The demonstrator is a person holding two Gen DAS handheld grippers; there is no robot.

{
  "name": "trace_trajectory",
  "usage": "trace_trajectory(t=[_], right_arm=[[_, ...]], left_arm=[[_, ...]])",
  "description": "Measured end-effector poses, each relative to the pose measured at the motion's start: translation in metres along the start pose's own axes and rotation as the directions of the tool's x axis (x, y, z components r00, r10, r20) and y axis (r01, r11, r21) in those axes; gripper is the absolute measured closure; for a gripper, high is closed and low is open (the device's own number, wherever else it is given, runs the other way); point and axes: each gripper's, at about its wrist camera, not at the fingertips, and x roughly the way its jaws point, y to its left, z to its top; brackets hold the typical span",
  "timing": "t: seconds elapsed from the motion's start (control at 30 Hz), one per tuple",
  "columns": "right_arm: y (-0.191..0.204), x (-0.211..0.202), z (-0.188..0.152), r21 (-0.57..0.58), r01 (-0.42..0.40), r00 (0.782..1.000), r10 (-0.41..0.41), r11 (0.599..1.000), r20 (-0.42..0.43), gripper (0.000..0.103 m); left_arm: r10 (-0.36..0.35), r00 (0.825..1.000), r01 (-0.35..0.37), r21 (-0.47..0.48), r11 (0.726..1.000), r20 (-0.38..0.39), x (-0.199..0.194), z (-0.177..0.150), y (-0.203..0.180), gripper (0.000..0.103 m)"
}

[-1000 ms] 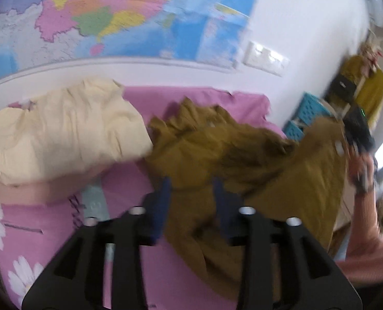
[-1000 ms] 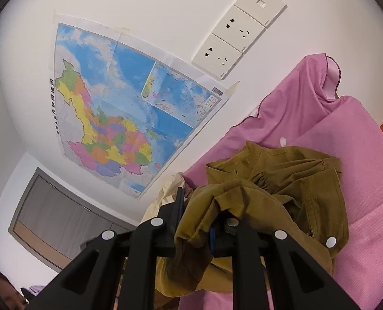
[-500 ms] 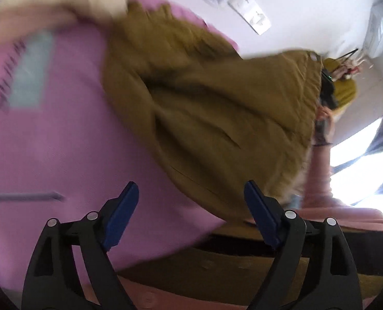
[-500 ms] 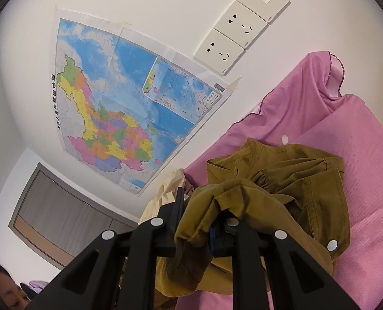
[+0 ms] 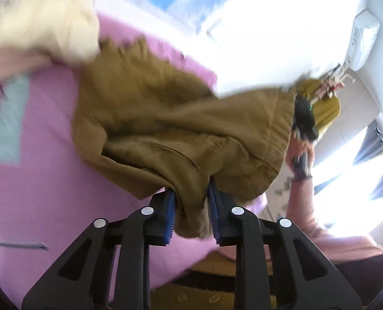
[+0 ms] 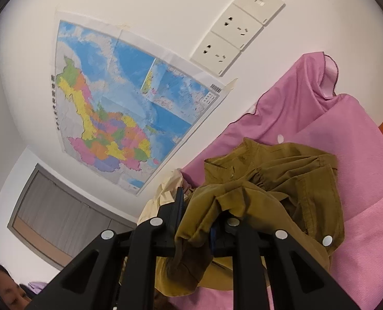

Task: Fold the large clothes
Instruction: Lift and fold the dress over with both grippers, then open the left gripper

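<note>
Left wrist view, left to right:
- Cream garment [image 5: 44, 23]: heaped at the upper left on the pink bed cover [image 5: 44, 180], blurred.
- Olive-brown garment [image 5: 181, 129]: spread from the cream heap across the cover to the right, one end lifted off the bed.
- Left gripper [image 5: 191, 209]: jaws closing, a bunched fold of the olive-brown garment between the blue pads, which press on it.
- Right gripper [image 5: 303, 121]: seen far right, carried by a hand in a pink sleeve [image 5: 305, 206], at the garment's raised hem edge.

Right wrist view, left to right:
- Wall map [image 6: 129, 118]: taped to the white wall.
- Right gripper [image 6: 195, 217]: jaws clamped on a thick wad of the olive-brown garment [image 6: 281, 180], which trails onto the pink bed cover [image 6: 359, 155].
- Wall sockets [image 6: 238, 25]: upper right.
</note>
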Motion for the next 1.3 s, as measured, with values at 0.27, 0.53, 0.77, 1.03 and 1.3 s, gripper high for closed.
trace_trajectory(t=[0.27, 0.53, 0.77, 1.03, 1.3], right_arm=[[-0.010, 0.015, 0.017, 0.040, 0.005, 1.000, -0.005, 0.999, 0.006, 0.087], [-0.042, 0.045, 0.051, 0.178, 0.080, 0.997, -0.080, 0.981, -0.009, 0.080], [-0.080, 0.080, 0.072, 0.273, 0.162, 0.987, -0.157, 0.948, -0.042, 0.076], [-0.096, 0.105, 0.075, 0.277, 0.201, 0.980, -0.189, 0.940, -0.070, 0.075], [-0.095, 0.111, 0.077, 0.262, 0.202, 0.979, -0.190, 0.944, -0.071, 0.071]], left_arm=[[0.195, 0.978, -0.197, 0.023, 0.980, 0.070, -0.010, 0.105, 0.001, 0.087], [0.288, 0.958, -0.287, -0.059, 0.956, 0.012, 0.038, 0.180, 0.041, 0.087], [0.395, 0.917, -0.398, -0.066, 0.915, -0.057, 0.078, 0.207, 0.061, 0.076], [0.435, 0.888, -0.455, 0.148, 0.878, 0.150, 0.050, 0.207, 0.013, 0.024], [0.473, 0.875, -0.471, 0.398, 0.787, 0.101, 0.112, 0.174, -0.033, 0.022]])
